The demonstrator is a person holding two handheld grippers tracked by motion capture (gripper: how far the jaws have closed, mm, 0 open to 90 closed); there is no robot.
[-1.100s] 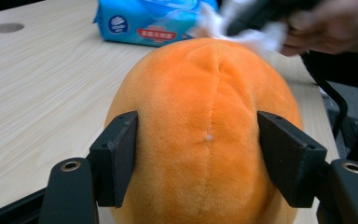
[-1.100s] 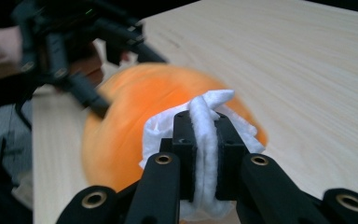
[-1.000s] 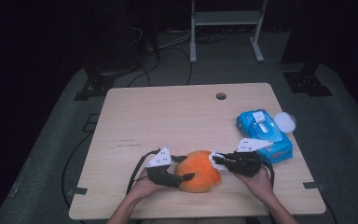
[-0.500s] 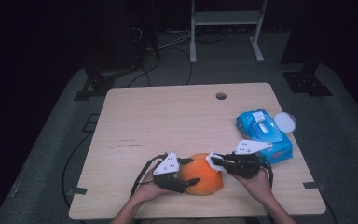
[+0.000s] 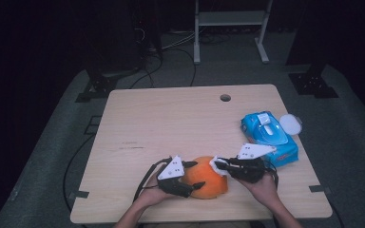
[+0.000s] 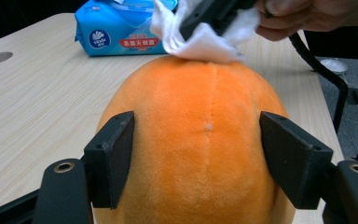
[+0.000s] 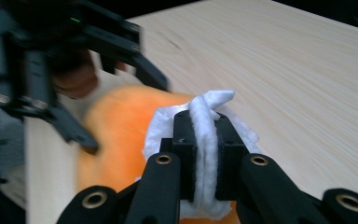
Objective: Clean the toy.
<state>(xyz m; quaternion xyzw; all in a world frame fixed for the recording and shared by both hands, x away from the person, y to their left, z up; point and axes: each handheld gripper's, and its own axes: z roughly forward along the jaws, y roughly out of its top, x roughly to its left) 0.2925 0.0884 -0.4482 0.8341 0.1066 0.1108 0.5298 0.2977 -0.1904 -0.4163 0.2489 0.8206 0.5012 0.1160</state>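
Item: orange plush ball, at the table's near edge, between my two grippers. My left gripper straddles it; its jaws have just been opening, pads at the plush's sides, and I cannot tell whether they still press. My right gripper is clamped on a white wet wipe, which touches the ball's top. Blue wipes pack lies just beside my right hand.
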